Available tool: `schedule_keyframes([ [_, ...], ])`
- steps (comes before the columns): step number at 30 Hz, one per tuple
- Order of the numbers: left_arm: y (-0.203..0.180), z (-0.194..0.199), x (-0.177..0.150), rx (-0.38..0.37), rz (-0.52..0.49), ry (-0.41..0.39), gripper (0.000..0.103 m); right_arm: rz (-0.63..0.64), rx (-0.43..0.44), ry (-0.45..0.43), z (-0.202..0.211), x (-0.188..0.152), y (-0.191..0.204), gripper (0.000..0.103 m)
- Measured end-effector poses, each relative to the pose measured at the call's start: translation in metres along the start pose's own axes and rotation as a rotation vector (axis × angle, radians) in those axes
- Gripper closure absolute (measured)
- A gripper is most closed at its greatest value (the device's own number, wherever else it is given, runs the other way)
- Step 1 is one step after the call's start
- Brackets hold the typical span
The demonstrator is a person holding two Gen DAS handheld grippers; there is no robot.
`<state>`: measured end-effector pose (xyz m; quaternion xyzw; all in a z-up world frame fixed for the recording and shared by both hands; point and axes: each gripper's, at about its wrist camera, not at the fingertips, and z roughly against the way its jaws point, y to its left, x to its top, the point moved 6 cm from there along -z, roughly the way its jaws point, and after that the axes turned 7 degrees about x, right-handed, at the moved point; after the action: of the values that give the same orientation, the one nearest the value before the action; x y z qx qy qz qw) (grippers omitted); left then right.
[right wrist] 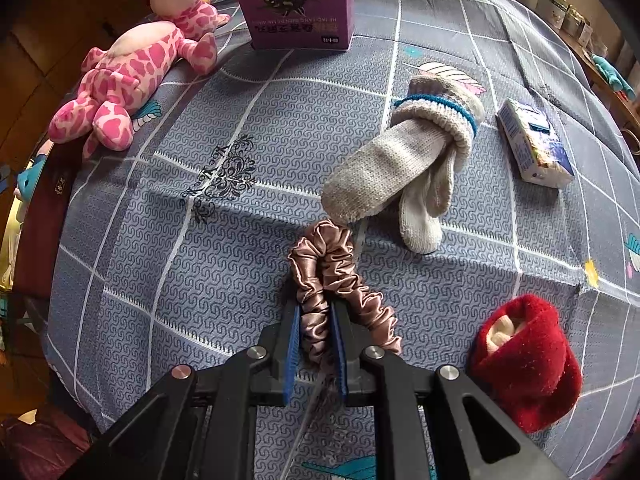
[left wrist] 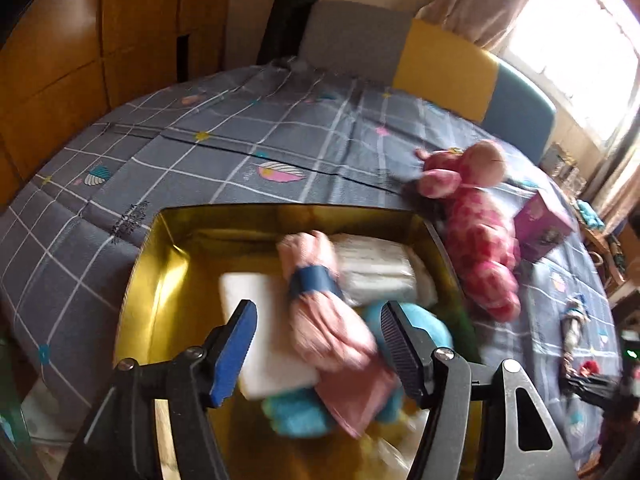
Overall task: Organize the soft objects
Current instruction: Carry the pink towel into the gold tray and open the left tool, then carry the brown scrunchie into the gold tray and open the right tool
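- Left wrist view: left gripper [left wrist: 318, 354] jaws apart, gripping nothing; pink rolled cloth [left wrist: 328, 320] lies between and below them, blurred, probably already loose in the gold box [left wrist: 160, 248]. Lift straight out, avoid snagging it.
- Right wrist view: right gripper [right wrist: 314, 354] clamped on brown scrunchie [right wrist: 332, 276], loop dangling ahead. Keep the squeeze on, carry to box.
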<state>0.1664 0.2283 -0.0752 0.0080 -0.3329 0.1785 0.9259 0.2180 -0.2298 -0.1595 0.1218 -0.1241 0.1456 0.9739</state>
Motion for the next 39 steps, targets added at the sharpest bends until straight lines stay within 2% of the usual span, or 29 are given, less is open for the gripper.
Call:
schedule_keyframes([
  [6, -0.038, 0.027, -0.033, -0.056, -0.074, -0.004, 0.038, 0.001, -0.001, -0.001, 0.0, 0.0, 0.001, 0.089],
  [10, -0.06, 0.033, -0.049, -0.113, -0.086, 0.018, 0.038, 0.008, -0.002, -0.004, 0.0, 0.002, 0.002, 0.089],
  [17, -0.082, 0.045, -0.065, -0.145, -0.133, 0.028, 0.038, 0.015, -0.005, -0.015, 0.004, 0.003, 0.003, 0.092],
  [19, -0.085, 0.046, -0.069, -0.146, -0.146, 0.029, 0.038, 0.023, 0.032, -0.034, 0.008, 0.005, 0.007, 0.091],
  [21, -0.087, 0.046, -0.073, -0.152, -0.147, 0.042, 0.038, 0.017, 0.065, -0.006, 0.003, 0.004, 0.01, 0.09],
  [23, -0.089, 0.045, -0.075, -0.158, -0.147, 0.05, 0.038, 0.024, 0.061, -0.003, 0.003, 0.005, 0.011, 0.071],
  [26, -0.092, 0.045, -0.077, -0.168, -0.152, 0.057, 0.037, 0.008, 0.067, -0.009, 0.006, 0.007, 0.011, 0.07],
  [30, -0.091, 0.048, -0.076, -0.174, -0.157, 0.052, 0.037, 0.002, 0.135, -0.089, 0.027, 0.013, 0.014, 0.065],
  [32, -0.089, 0.048, -0.076, -0.177, -0.152, 0.049, 0.037, 0.006, 0.143, -0.104, 0.035, 0.013, 0.015, 0.059],
  [34, -0.089, 0.048, -0.076, -0.182, -0.15, 0.049, 0.037, 0.02, 0.096, -0.1, 0.037, 0.014, 0.012, 0.056],
  [35, -0.09, 0.048, -0.077, -0.186, -0.151, 0.049, 0.037, 0.027, 0.069, -0.088, 0.035, 0.013, 0.009, 0.051],
  [37, -0.09, 0.049, -0.078, -0.188, -0.152, 0.048, 0.037, 0.045, 0.041, -0.051, 0.028, 0.013, 0.006, 0.045],
  [39, -0.09, 0.051, -0.078, -0.191, -0.154, 0.045, 0.037, 0.086, 0.015, -0.004, 0.018, 0.013, 0.008, 0.043],
])
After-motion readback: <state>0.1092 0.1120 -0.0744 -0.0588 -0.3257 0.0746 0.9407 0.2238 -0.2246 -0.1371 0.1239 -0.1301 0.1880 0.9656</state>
